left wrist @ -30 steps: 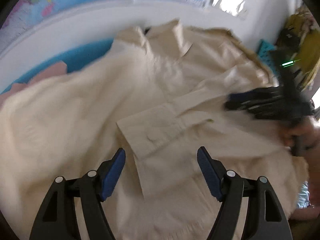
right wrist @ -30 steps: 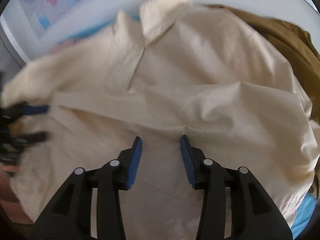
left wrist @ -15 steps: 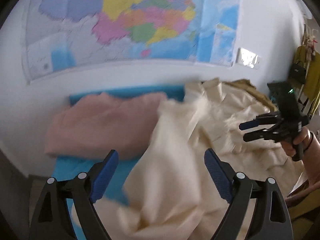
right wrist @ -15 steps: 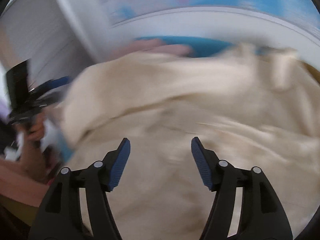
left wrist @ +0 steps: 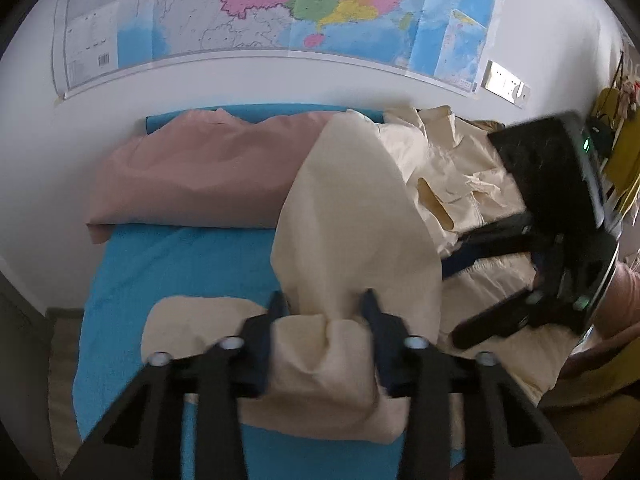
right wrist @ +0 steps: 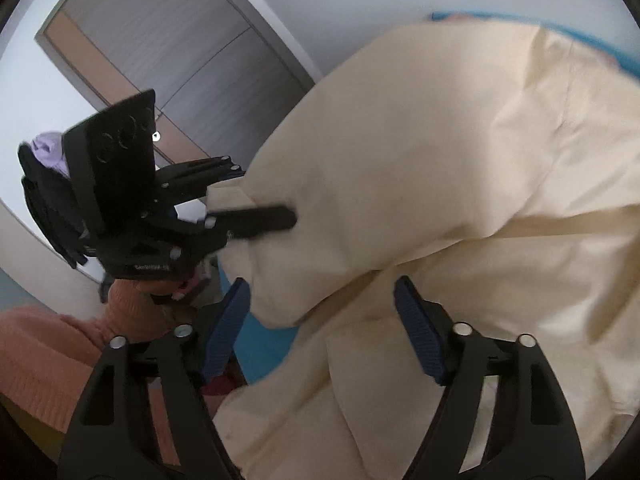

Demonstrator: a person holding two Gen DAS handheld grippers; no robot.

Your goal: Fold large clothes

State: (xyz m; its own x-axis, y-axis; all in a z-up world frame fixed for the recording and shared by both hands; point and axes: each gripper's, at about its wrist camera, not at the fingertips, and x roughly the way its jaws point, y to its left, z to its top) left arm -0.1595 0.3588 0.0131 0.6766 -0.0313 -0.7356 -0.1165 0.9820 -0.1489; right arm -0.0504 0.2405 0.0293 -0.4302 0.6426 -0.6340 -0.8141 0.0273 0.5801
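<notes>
Left claw (left wrist: pixel 325 308) has just closed, clamping cream shirt (left wrist: pixel 352 224) sleeve; right claw (right wrist: pixel 320 312) apart, empty; fold can begin

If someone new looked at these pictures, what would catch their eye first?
Probably the cream shirt, a bunch of it pinched in the left gripper over the blue cover. Next, the colourful wall map above a pink garment, and the right gripper with open jaws.
</notes>
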